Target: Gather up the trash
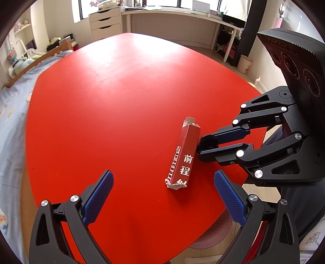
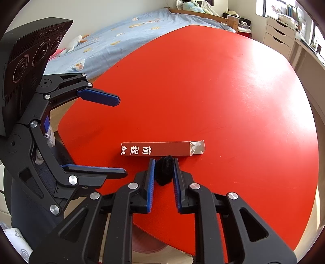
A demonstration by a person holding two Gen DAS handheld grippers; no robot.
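Observation:
A torn red carton [image 1: 183, 157] with white characters lies flat on the red table [image 1: 121, 91]. Right beside its long side sits a black fuzzy ball [image 1: 207, 142]. My right gripper [image 1: 200, 146] is shut on that ball, its blue pads pressing both sides. The right wrist view shows the same: ball [image 2: 164, 170] squeezed between the fingers of the right gripper [image 2: 164, 160], the carton [image 2: 160, 149] just beyond. My left gripper [image 1: 163, 177] stands open over the table's near side, the carton's torn end just ahead of its right finger. From the right wrist it appears at left [image 2: 121, 136], open and empty.
A bed with a pale blue cover [image 2: 121, 34] runs along one side of the table. White drawers [image 1: 105, 22] and a white desk [image 1: 174, 14] stand by the windows. A pale waste bin [image 1: 244, 64] sits on the floor beyond the table. A pinkish round object [image 1: 213, 233] lies under the table's edge.

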